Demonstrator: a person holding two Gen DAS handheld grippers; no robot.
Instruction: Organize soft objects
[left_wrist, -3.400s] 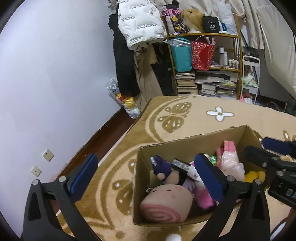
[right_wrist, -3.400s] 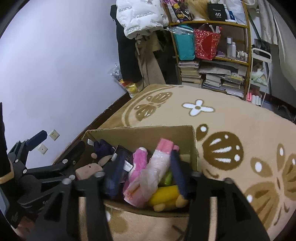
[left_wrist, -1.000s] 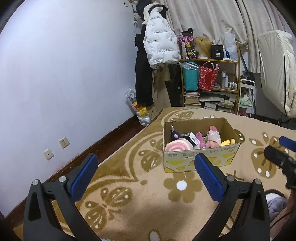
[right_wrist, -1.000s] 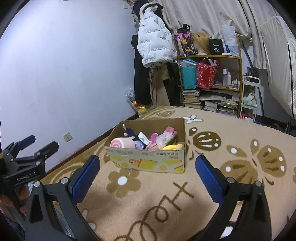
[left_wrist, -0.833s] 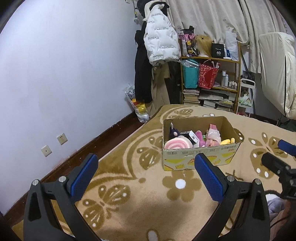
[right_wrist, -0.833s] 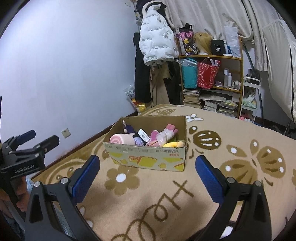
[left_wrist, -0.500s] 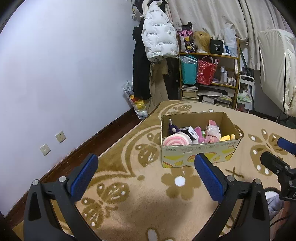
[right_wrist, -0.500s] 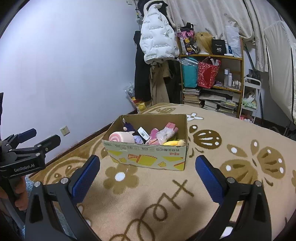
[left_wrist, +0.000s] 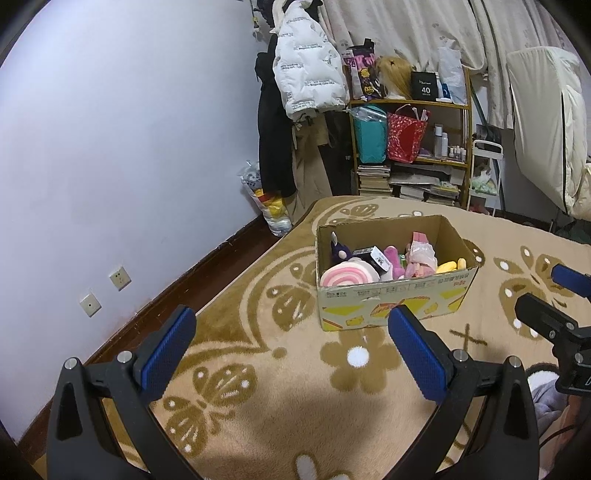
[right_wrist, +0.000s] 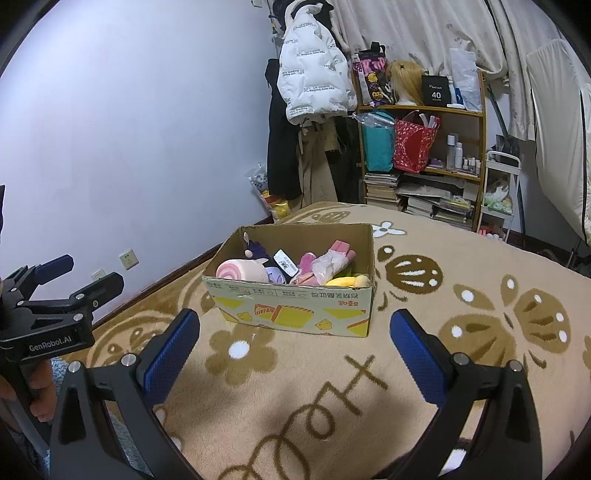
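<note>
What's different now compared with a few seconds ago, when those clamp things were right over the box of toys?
Both grippers have pulled back from the cardboard box. The right gripper, whose jaws were closed around the pink wrapped toy, has let it go and now stands open and empty. The left gripper is open, as before. The pink roll plush and other toys remain in the box on the patterned carpet.

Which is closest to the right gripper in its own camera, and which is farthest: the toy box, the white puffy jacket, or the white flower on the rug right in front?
1. White flower on the rug, just ahead of the right gripper, slightly left.
2. Toy box, mid-rug, straight ahead.
3. White puffy jacket, hanging high by the far wall.
</note>
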